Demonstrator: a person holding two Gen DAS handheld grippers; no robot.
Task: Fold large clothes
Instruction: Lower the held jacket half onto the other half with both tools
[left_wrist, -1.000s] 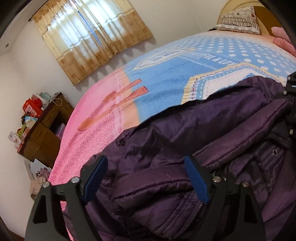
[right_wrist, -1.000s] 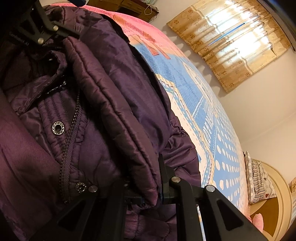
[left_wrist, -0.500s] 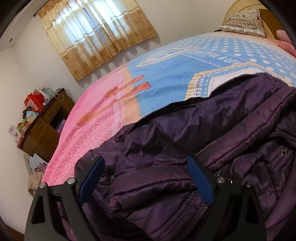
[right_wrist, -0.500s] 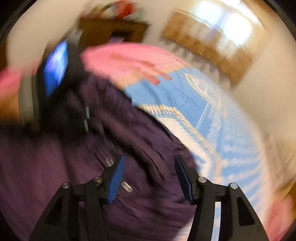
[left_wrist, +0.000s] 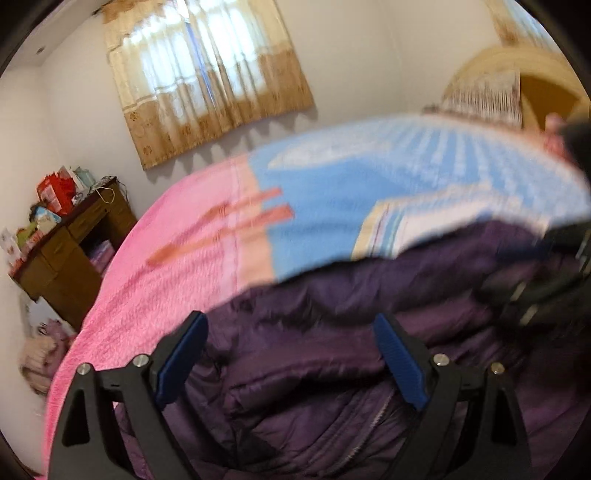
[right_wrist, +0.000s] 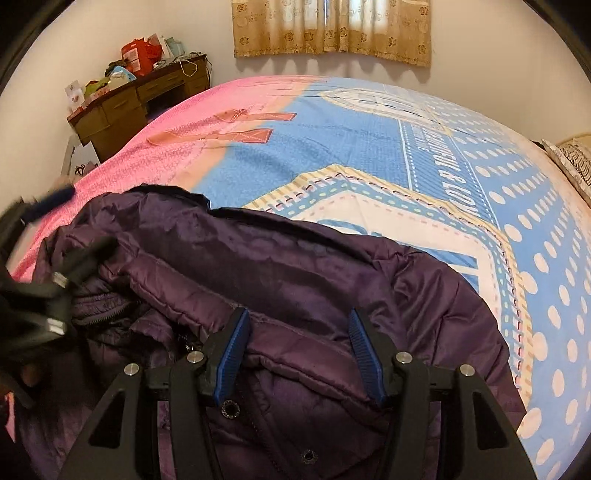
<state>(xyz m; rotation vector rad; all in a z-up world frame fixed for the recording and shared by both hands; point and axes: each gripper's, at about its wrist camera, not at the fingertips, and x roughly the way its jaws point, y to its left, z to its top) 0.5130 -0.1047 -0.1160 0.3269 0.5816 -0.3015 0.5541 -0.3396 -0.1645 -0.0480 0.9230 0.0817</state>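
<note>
On the bed (right_wrist: 369, 122), a dark purple padded jacket (right_wrist: 288, 273) is lying bunched near the closer edge, its zipper and metal snaps showing in the right wrist view. It is resting on a bedspread (left_wrist: 332, 192) printed pink on one side and blue with white dots on the other.

Over the jacket, the left tool (left_wrist: 291, 354) is hovering with its two blue-padded fingers (left_wrist: 400, 365) spread wide; purple fabric is showing between them, but nothing is being pinched (this view is blurred, so fine detail is hard to read). At the right edge of the same view, part of the right tool is appearing as a dark smear (left_wrist: 535, 291) above the jacket.

Near the jacket's front, the right tool (right_wrist: 299, 350) is also standing well open, its fingers (right_wrist: 364, 350) straddling a folded ridge of the fabric without clamping it. Whether the pads are touching the cloth cannot be told. The left tool is showing blurred at the left edge of this view (right_wrist: 48, 280), just beside the jacket's collar area.

Beyond the bed, a brown wooden desk (right_wrist: 125, 103) piled with boxes and bags is standing against the wall, a tan patterned curtain (left_wrist: 207, 77) is hanging over a bright window, and a patterned pillow (left_wrist: 484, 96) is leaning at the headboard (left_wrist: 550, 92).
</note>
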